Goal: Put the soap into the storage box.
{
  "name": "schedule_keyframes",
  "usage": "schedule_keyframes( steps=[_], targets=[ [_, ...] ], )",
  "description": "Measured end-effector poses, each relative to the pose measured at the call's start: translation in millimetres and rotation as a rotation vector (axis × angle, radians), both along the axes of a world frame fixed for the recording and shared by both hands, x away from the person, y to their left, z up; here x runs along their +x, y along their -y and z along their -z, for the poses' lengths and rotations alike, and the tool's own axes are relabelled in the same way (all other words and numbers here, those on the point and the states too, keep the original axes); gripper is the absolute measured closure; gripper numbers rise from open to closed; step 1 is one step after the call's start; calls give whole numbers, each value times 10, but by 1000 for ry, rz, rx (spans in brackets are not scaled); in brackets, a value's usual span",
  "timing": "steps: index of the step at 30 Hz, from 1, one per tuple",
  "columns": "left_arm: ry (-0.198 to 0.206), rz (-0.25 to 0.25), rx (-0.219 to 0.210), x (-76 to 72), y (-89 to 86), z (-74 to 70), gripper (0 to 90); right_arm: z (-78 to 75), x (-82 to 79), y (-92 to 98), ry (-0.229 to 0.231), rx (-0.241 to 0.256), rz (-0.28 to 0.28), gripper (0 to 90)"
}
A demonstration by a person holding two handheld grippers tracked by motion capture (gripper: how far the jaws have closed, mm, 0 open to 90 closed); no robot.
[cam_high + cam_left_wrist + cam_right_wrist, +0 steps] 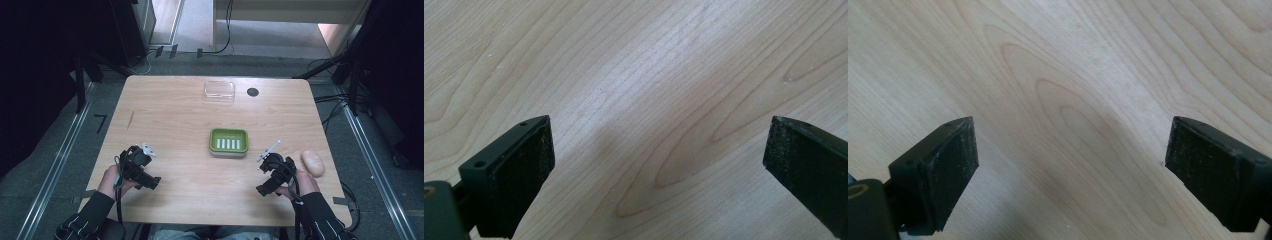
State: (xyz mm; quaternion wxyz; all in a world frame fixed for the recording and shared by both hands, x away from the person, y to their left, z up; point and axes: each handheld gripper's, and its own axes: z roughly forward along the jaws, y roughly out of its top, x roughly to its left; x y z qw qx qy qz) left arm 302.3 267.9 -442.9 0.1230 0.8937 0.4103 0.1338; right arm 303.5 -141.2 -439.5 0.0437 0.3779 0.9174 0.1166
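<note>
Beige oval soap bar (313, 162): lying flat near the desk's right edge, just beside the right hand. Green rectangular soap dish (228, 141) (ribbed white insert inside): sitting upright at the desk's centre, holding nothing.

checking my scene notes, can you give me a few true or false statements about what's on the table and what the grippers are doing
1. The green soap dish sits near the middle of the table. True.
2. The right gripper is shut on the soap bar. False: its jaws stand wide apart over bare wood, and the bar lies beside it.
3. The clear lid lies toward the far edge. True.
4. The left gripper is shut. False: it is open and empty.
5. The clear lid covers the green dish. False: they lie apart.
</note>
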Motion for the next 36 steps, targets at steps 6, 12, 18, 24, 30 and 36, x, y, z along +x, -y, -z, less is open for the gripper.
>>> schedule_keyframes(
  steps=[6,12,18,24,30,36],
  targets=[
    [-3,0,-1,5,-6,5,5,-15,42,74,3,1,33,73],
    [-1,-5,-2,6,-10,5,6,-20,70,130,9,-8,52,74],
    [-4,2,3,7,3,1,6,-37,84,197,13,-3,78,74],
    [-3,2,0,7,-1,1,6,-61,110,261,21,-2,105,74],
    [-1,1,0,6,1,-1,6,-74,132,325,26,2,128,76],
    [3,3,1,0,9,-6,6,-101,159,425,32,15,161,77]
  ],
)
